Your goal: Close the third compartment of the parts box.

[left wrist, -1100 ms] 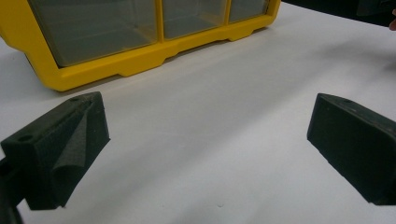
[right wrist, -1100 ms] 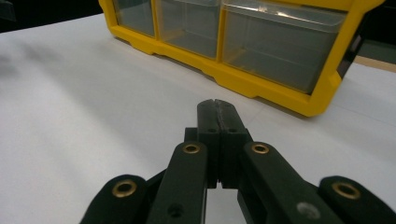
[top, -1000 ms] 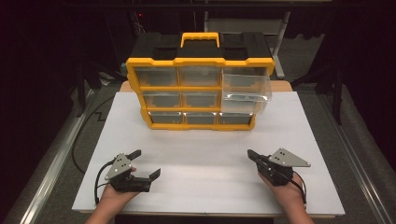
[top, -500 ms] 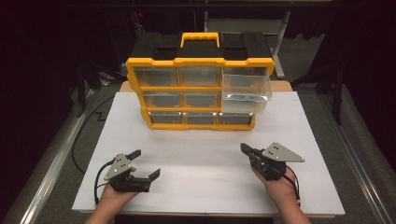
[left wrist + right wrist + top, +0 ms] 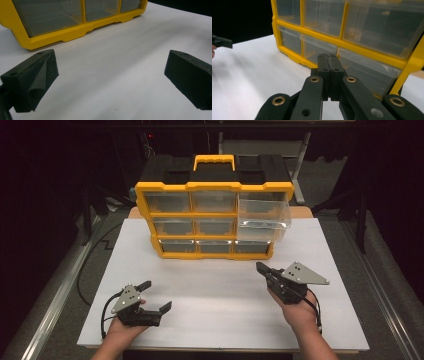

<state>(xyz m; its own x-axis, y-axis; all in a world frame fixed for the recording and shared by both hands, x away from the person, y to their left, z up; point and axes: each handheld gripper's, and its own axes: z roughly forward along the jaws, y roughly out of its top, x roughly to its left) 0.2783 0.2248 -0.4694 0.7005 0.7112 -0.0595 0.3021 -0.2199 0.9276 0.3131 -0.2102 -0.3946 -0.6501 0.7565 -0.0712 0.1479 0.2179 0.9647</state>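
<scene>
A yellow and black organiser box (image 5: 212, 215) with clear drawers stands at the back of the white table (image 5: 220, 295). Its top right drawer (image 5: 263, 215) is pulled out. My left gripper (image 5: 155, 296) rests low at the front left, open, with bare table between its fingers (image 5: 32, 77). The box's bottom drawers (image 5: 57, 15) lie ahead of it. My right gripper (image 5: 262, 269) is shut and empty, held above the table right of centre, pointing at the box. In the right gripper view its closed tips (image 5: 329, 62) sit in front of the lower drawers (image 5: 319, 47).
The box has a yellow carry handle (image 5: 214, 160) on top. A black cable (image 5: 82, 270) runs along the table's left side. Dark floor and a metal rail (image 5: 50, 305) border the table at left.
My right gripper has moved forward and to the left, closer to the box. The left gripper has stayed where it was.
</scene>
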